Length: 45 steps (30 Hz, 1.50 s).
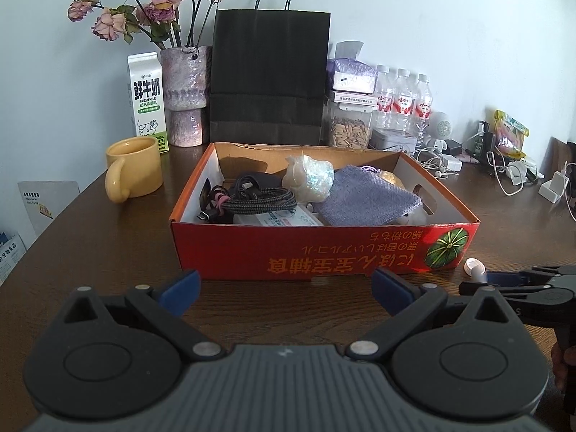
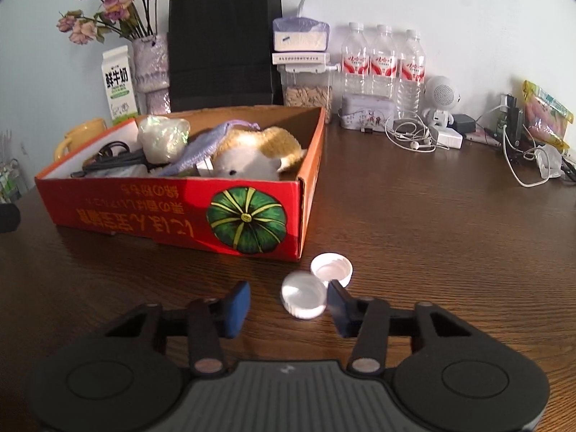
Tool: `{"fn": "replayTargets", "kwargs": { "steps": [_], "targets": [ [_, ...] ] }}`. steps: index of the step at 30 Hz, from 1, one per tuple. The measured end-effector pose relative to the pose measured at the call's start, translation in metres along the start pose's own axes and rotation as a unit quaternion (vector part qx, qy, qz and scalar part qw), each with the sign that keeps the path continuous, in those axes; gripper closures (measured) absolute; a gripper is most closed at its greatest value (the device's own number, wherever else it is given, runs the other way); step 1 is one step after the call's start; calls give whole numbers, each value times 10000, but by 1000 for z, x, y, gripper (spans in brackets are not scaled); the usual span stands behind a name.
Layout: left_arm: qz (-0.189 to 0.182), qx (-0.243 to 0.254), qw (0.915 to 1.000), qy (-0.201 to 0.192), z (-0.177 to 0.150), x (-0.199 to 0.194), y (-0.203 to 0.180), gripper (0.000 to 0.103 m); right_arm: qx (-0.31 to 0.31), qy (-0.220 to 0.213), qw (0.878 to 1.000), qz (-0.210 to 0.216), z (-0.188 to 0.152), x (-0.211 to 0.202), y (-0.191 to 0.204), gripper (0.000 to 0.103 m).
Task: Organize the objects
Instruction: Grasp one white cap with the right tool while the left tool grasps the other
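A red cardboard box (image 1: 324, 252) (image 2: 144, 212) stands on the dark wooden table. It holds a coiled cable (image 1: 259, 198), a purple pouch (image 1: 367, 198), a shiny wrapped lump (image 1: 309, 176) and a plush toy (image 2: 252, 154). Two white bottle caps (image 2: 304, 295) (image 2: 332, 268) lie on the table at the box's near right corner; one shows in the left wrist view (image 1: 473, 266). My right gripper (image 2: 288, 302) is open, low over the table, with the nearer cap between its fingertips, close to the right finger. My left gripper (image 1: 286, 291) is open and empty in front of the box.
Along the wall stand a yellow mug (image 1: 135, 167), a milk carton (image 1: 147, 100), a vase of dried roses (image 1: 185, 97), a black paper bag (image 1: 268, 75), a seed jar (image 1: 351, 127), water bottles (image 2: 381, 64), a small speaker (image 2: 441, 99), and tangled cables and chargers (image 2: 417, 136).
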<state>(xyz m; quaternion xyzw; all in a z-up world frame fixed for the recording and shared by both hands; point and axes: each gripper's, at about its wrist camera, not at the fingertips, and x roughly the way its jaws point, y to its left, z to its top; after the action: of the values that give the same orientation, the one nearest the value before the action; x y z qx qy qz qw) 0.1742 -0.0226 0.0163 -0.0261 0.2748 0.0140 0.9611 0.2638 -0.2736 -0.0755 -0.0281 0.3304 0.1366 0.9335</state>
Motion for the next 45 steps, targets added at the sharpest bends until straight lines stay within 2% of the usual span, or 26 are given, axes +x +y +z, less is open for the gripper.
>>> {"fn": "replayTargets", "kwargs": {
  "steps": [2,3,5,16,27,37,45],
  "targets": [
    [4,10,10000,16,0,1,-2,0,-20,-27,10000,54,-2,0,0,78],
    [7,16,10000,33,0,3,-3,0,-27,-36,10000,74,-2,-1,-1,87],
    [-7,21,10000,77,1,6,-6,0,13,-59,9999,139,-2,-2,-3,93],
    [-227,256,9991,265,-3,20,-45,0,20,-378,9984,409,-4,-20,-17,95],
    [-587,309,9970,402,-10,52,-124,0,-155,-775,9962,369,4,-38,-69,95],
    [-449,206,9976,480,-14,90,-197,2,-422,-1016,9926,510,21,-26,-114,95],
    [-167,81,9974,701,-14,115,-221,4,-333,-1175,9897,740,13,-22,-132,95]
  ]
}}
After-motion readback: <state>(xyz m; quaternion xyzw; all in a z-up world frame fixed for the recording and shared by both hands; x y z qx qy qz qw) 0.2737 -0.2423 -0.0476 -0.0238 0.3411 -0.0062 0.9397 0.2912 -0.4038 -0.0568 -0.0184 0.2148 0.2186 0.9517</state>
